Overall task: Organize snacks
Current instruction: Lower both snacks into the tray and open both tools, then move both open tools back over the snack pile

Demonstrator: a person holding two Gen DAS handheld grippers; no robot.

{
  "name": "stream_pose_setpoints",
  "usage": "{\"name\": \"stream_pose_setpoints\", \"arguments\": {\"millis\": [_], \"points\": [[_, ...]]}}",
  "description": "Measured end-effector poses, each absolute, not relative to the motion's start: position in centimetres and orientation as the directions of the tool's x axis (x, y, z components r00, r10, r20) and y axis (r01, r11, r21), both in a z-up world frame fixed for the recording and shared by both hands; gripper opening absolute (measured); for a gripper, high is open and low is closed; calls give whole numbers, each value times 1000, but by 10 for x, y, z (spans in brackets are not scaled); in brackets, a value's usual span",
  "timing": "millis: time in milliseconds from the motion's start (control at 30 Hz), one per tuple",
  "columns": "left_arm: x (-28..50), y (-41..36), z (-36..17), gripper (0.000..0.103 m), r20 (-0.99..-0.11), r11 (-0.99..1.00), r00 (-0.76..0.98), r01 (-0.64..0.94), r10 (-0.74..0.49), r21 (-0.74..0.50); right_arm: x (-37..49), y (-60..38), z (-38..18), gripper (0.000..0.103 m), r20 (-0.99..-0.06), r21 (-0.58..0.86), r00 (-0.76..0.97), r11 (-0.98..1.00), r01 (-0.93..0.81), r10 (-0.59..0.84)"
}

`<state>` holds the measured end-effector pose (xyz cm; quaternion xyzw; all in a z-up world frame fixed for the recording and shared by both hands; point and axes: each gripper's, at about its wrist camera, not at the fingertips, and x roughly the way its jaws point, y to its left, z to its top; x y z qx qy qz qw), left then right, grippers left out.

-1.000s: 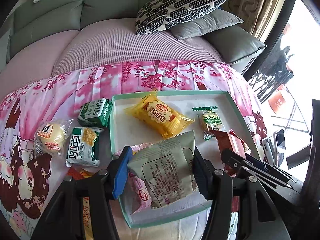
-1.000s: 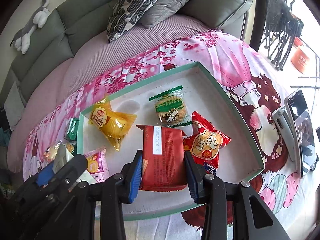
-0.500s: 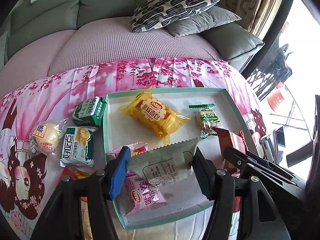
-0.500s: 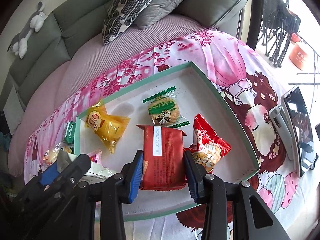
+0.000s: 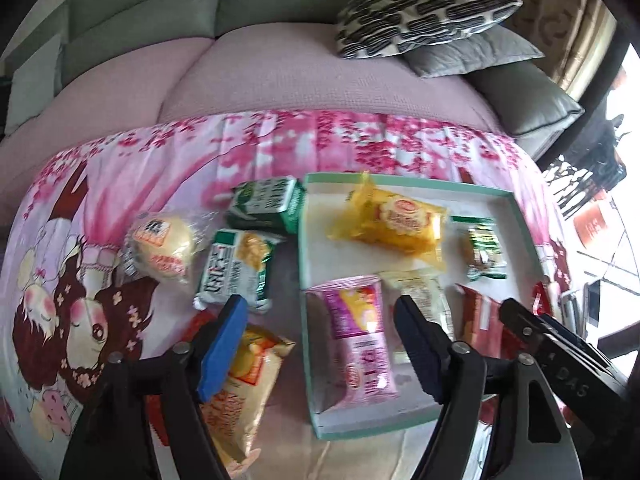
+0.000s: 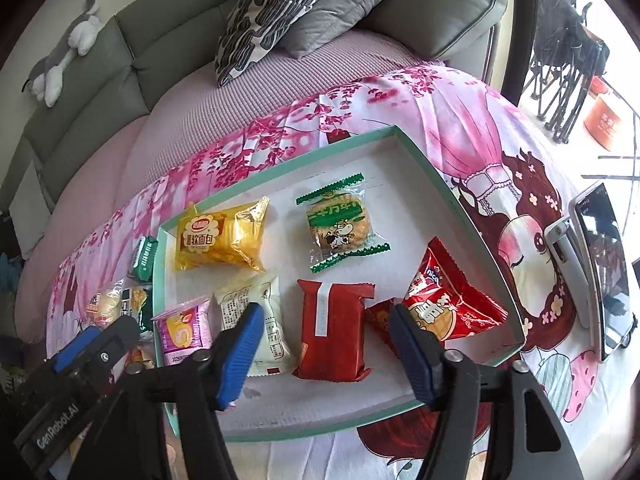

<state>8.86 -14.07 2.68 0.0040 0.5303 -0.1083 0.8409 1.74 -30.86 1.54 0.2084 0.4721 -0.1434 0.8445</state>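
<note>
6 snack packets [image 6: 334, 336] in tray [image 6: 472, 220]

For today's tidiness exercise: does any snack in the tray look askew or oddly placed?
Yes. The red packet with a cartoon face lies tilted against the tray's right wall, overlapping a smaller red packet; the others lie flat.

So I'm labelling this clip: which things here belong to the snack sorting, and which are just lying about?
Job: tray, yellow bread pack, red packet, pink roll pack, green-white packs on the cloth.
Lying about: patterned cushion, plush toy, phone.
</note>
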Motion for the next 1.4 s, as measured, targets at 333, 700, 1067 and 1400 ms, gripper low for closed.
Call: {"name": "stream_pose_setpoints", "arguments": {"millis": [333, 700, 1067, 1400], "points": [[97, -103, 9, 82, -915, 993, 387, 71, -119, -99, 22, -302, 13, 82, -861, 193, 506, 888, 418, -51], [97, -77, -3, 99, -924, 998, 379, -4, -49, -55, 25, -297, 10, 103, -861, 178, 506, 899, 399, -54], [92, -68, 8, 99, -910, 996, 405, 18, -87, -87, 26, -288, 13, 103, -860, 176, 509, 910, 375, -43], [83, -27, 17, 99, -902, 1000, 432, -22, 16, 8, 30, -222, 21, 103, -854, 173, 520, 955, 241, 23]]}}
